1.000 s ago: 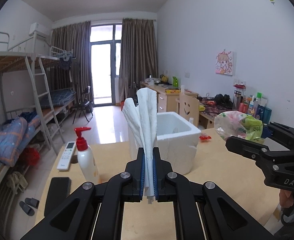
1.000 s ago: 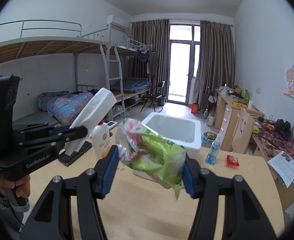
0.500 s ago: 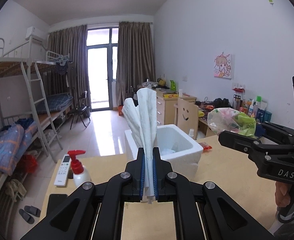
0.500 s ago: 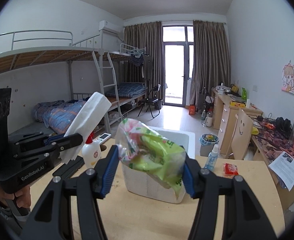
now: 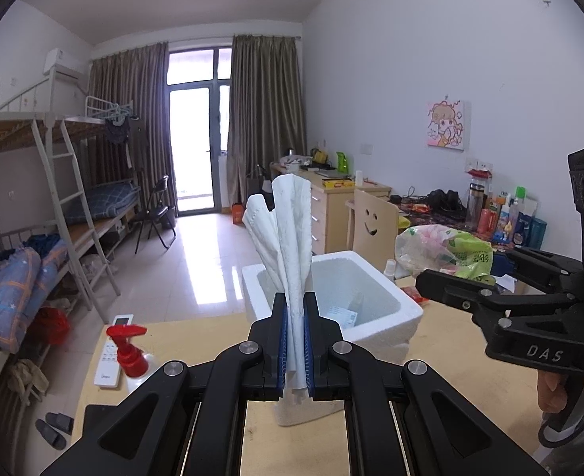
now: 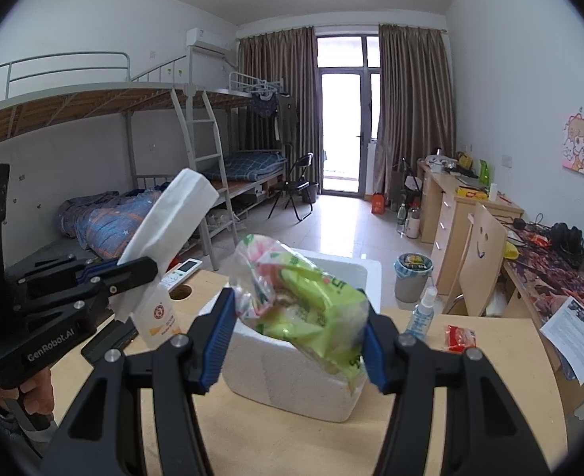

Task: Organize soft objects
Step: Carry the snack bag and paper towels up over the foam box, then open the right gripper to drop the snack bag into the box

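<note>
Left wrist: tongs [image 5: 295, 341] pinch folded white cloth [image 5: 288, 246] pointing upward.

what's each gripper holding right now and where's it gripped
The left gripper pinches a folded white cloth near its bottom end. The right gripper squeezes a green plastic packet across its two sides.

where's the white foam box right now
The open white foam box stands on the wooden table, straight ahead of both grippers, with the red-capped pump bottle to its left in the left wrist view.
</note>
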Demonstrator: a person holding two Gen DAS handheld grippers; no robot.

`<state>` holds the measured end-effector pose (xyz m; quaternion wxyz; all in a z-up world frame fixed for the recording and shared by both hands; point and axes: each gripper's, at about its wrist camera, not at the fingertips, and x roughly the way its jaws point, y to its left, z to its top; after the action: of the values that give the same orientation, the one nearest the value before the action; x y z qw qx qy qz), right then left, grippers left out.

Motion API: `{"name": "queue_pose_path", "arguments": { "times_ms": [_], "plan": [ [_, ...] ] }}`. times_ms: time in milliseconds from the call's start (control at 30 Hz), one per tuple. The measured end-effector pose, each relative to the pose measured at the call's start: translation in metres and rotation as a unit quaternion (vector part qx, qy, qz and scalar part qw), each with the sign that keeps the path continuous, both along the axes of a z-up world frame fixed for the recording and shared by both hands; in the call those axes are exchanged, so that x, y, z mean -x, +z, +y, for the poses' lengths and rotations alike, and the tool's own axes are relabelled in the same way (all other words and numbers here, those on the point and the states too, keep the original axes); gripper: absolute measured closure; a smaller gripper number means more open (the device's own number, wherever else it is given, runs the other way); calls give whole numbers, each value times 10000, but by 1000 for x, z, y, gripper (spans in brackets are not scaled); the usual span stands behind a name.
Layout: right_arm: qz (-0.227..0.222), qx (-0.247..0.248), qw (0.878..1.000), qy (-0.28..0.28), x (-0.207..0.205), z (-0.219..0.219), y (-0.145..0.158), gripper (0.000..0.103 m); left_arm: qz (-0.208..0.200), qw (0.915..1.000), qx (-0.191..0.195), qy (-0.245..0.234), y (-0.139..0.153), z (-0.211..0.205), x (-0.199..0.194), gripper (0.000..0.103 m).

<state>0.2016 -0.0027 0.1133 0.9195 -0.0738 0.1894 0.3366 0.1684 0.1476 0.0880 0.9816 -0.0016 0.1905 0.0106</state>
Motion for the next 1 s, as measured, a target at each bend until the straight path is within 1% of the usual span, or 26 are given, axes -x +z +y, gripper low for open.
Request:
{"name": "queue_pose_path", "arguments": {
  "times_ms": [300, 500, 867, 1000],
  "plan": [
    [118, 92, 9999, 50, -20, 13, -6, 41, 82, 10000, -2, 8, -4, 7, -24, 96],
    [164, 155, 9997, 116, -32, 26, -6, 41, 134, 9998, -23, 137, -6, 19, -34, 96],
    [409, 284, 9983, 307, -69, 49, -25, 41, 281, 9991, -50, 302, -14, 30, -48, 96],
    [465, 310, 9976, 399, -76, 58, -30, 40, 323, 9988, -34, 374, -14, 36, -51, 96]
  ]
}}
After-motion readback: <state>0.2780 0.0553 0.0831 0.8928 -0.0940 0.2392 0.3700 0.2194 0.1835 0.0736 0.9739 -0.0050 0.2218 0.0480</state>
